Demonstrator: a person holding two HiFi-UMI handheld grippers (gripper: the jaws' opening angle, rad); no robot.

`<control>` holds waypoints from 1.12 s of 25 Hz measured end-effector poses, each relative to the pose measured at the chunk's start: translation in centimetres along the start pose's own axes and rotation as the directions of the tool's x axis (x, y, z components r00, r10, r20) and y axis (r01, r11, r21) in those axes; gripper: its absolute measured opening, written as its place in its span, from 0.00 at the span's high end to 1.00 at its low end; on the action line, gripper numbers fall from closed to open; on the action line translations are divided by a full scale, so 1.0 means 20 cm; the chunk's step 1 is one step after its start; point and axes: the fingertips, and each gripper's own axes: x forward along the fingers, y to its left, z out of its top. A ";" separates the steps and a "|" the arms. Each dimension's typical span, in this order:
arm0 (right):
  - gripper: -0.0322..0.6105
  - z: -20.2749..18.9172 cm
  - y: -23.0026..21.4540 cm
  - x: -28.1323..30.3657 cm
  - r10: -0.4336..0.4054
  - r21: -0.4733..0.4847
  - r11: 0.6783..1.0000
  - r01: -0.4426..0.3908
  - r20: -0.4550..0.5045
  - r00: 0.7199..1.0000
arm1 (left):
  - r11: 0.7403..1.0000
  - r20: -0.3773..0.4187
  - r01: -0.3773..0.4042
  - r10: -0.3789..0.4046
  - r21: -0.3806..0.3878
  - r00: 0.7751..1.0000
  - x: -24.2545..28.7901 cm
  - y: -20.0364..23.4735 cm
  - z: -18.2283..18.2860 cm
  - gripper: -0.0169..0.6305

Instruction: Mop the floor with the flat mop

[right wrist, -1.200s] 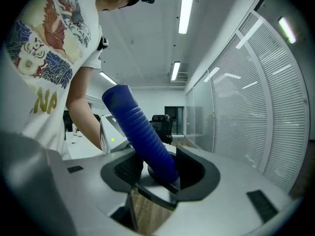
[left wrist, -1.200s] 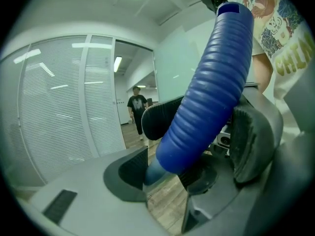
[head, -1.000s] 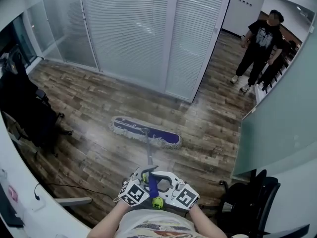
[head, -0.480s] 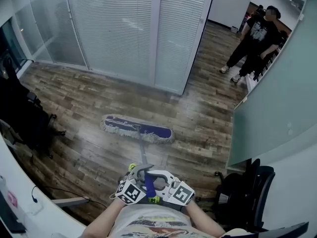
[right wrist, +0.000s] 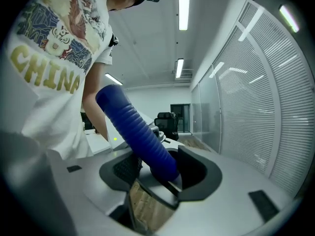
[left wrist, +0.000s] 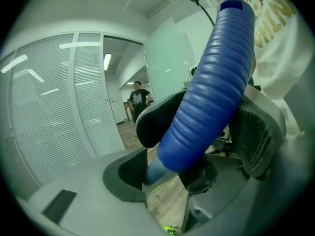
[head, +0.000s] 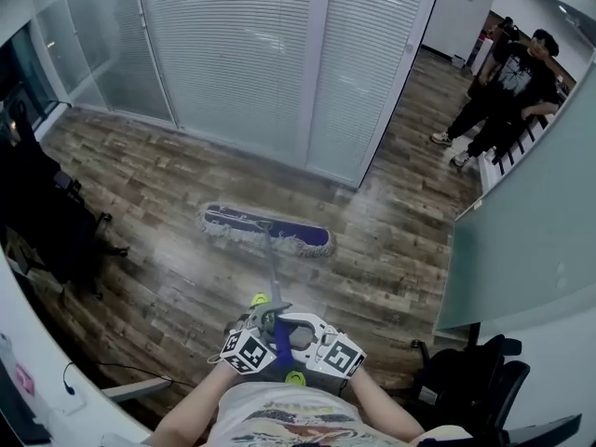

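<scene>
We stand over a wood-plank floor (head: 158,180) that fills most of the head view, bounded at the far side by a long wall of glass panels with pale slatted blinds (head: 242,54) and on the right by a frosted glass partition (head: 521,240). A white desk edge (head: 42,375) runs down the lower left. A dark office chair (head: 47,212) sits at the left, and another chair (head: 475,380) stands at the lower right. A person in dark clothes (head: 507,91) stands well away in the corridor at the upper right. The flat mop lies out in front of us, its long blue mop head (head: 265,230) flat on the planks near the blinds, its fringe pale along the edges. From its middle a thin pole (head: 271,268) slopes back towards us and ends in a blue ribbed grip (head: 282,343) close to our body. Our left gripper (left wrist: 206,127) holds that grip, its black pads (left wrist: 155,119) pressing either side of it. Our right gripper (right wrist: 157,168) is closed round the same grip close beside the left one. Its jaws have just been opening a little, yet the grip sits between them against the pads (right wrist: 129,167).
</scene>
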 end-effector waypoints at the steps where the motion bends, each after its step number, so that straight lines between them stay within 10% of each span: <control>1: 0.62 0.01 -0.10 0.05 0.000 0.007 1.000 0.000 -0.002 1.000 | 1.000 0.003 -0.001 0.001 -0.006 1.000 0.02 0.11 -0.01 0.75; 15: 0.60 0.22 -1.60 0.92 -0.045 0.052 0.997 0.048 -0.060 0.997 | 0.999 0.055 0.016 -0.014 -0.049 0.998 0.28 1.80 -0.24 0.74; 28: 0.60 0.24 -1.92 0.92 -0.098 0.123 0.986 0.108 -0.084 0.992 | 0.999 -0.012 0.036 -0.036 -0.019 0.999 0.45 2.07 -0.24 0.74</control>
